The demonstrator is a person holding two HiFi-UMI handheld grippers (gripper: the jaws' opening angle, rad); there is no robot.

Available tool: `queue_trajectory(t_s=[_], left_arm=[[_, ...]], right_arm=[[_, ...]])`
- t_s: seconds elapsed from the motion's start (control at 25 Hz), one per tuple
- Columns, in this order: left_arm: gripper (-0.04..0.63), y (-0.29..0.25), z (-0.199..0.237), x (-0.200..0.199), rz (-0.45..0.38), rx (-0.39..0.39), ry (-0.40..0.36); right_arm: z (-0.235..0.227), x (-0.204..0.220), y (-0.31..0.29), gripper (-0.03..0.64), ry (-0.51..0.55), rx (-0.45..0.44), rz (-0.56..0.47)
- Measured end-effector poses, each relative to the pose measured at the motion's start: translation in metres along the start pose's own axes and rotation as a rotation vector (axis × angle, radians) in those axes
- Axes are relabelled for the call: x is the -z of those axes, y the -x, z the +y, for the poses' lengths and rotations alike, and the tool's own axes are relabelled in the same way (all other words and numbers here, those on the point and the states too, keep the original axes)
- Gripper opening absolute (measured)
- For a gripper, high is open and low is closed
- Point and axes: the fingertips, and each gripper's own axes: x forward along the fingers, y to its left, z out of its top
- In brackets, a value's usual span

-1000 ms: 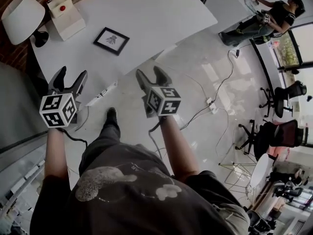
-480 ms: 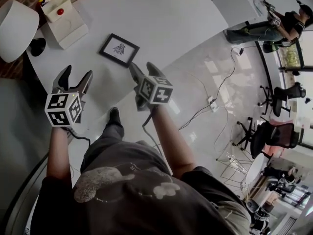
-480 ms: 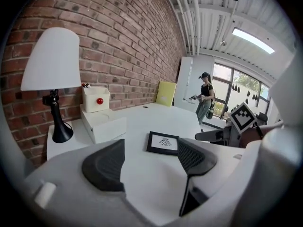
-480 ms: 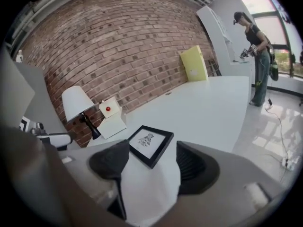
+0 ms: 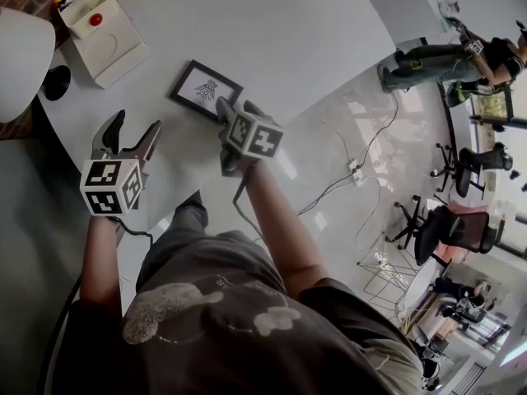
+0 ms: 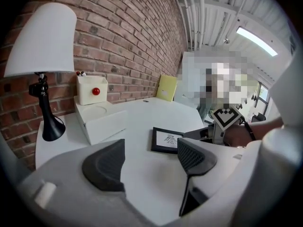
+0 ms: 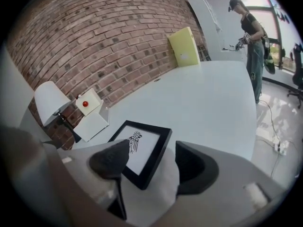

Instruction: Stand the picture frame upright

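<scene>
The picture frame [image 5: 206,89] is seen lying flat and face up on the white table [image 5: 288,31], close to the near edge. It has a black border round a small dark drawing on white. It is not yet stood up, and nothing is touching it.

The right gripper [image 5: 237,108] is held just over the frame's near corner. In the right gripper view its jaws are spread wide, and that corner [image 7: 139,152] is framed between them, with bare table beneath. No contact can be made out. The left gripper [image 5: 130,134] is held further back on the left, over the table's edge. Its jaws are likewise parted, with only table top between them, and the frame [image 6: 168,140] is seen beyond them.

Further out on the table, a white box with a red button [image 5: 99,27] and a lamp [image 5: 20,52] are set against the brick wall, well apart from the frame.

The step in hand is judged to be the reach for the frame, with the grasp not yet made. For the next move, the right jaws would need to be lowered round the near border and closed on it. The frame could then be tipped up on its far edge. Whether a back stand is fitted cannot be told, so support from the left gripper may be called for.
</scene>
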Motion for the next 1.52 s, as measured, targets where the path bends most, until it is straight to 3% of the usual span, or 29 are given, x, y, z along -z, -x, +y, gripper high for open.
queue_trajectory(t_s=[0.2, 0.36, 0.44, 0.76, 0.88, 0.96, 1.04, 1.28, 1.52], left_arm=[[0.36, -0.005, 0.002, 0.002, 0.013, 0.004, 0.012], [0.36, -0.007, 0.005, 0.007, 0.025, 0.007, 0.025], [0.36, -0.009, 0.004, 0.01, 0.037, 0.013, 0.029], [0.33, -0.018, 0.001, 0.009, 0.045, 0.022, -0.015], [0.314, -0.019, 0.002, 0.01, 0.056, 0.028, -0.016], [0.249, -0.019, 0.005, 0.007, 0.043, 0.018, -0.011], [0.227, -0.021, 0.003, 0.007, 0.038, 0.015, -0.005], [0.243, -0.031, -0.024, 0.017, 0.097, 0.063, 0.036], [0.252, -0.044, -0.042, -0.007, 0.061, 0.036, 0.091]], right_arm=[[-0.002, 0.004, -0.015, 0.294, -0.067, 0.033, 0.044], [-0.013, 0.006, -0.017, 0.174, -0.072, 0.113, 0.07], [-0.017, 0.006, -0.015, 0.155, -0.044, 0.142, 0.09], [-0.008, 0.003, -0.022, 0.092, -0.028, 0.127, 0.114], [-0.006, -0.001, -0.023, 0.081, -0.041, 0.109, 0.098], [-0.007, -0.002, -0.022, 0.08, -0.05, 0.098, 0.089], [-0.011, -0.002, -0.021, 0.078, -0.054, 0.087, 0.088], [-0.016, -0.01, -0.01, 0.078, -0.035, -0.001, 0.071], [-0.008, -0.049, 0.002, 0.078, 0.045, -0.137, 0.051]])
